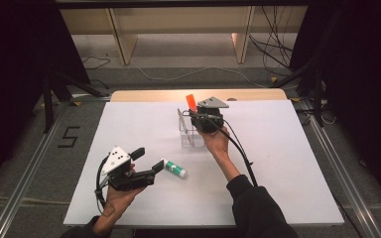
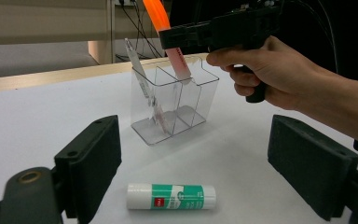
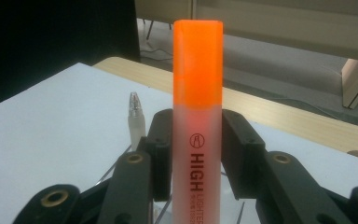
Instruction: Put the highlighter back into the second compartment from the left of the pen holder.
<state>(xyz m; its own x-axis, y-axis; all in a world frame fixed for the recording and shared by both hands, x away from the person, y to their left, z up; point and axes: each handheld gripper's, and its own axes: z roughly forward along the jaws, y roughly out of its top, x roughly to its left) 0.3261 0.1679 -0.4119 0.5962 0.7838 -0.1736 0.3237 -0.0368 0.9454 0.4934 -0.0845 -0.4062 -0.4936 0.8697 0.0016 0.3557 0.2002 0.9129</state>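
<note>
- Right gripper (image 1: 197, 115): clamped on 1 orange highlighter (image 3: 197, 116), lower end inside clear organizer (image 2: 175, 105).
- Left gripper (image 1: 149, 162): jaws wide, either side of 1 glue stick (image 2: 170, 196) lying on table (image 1: 287, 163).

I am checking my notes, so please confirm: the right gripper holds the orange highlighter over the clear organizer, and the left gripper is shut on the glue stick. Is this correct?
Not quite. The left gripper is open; the glue stick lies on the table between its jaws, untouched, as the left gripper view shows. The right gripper does hold the orange highlighter over the clear organizer.
</note>
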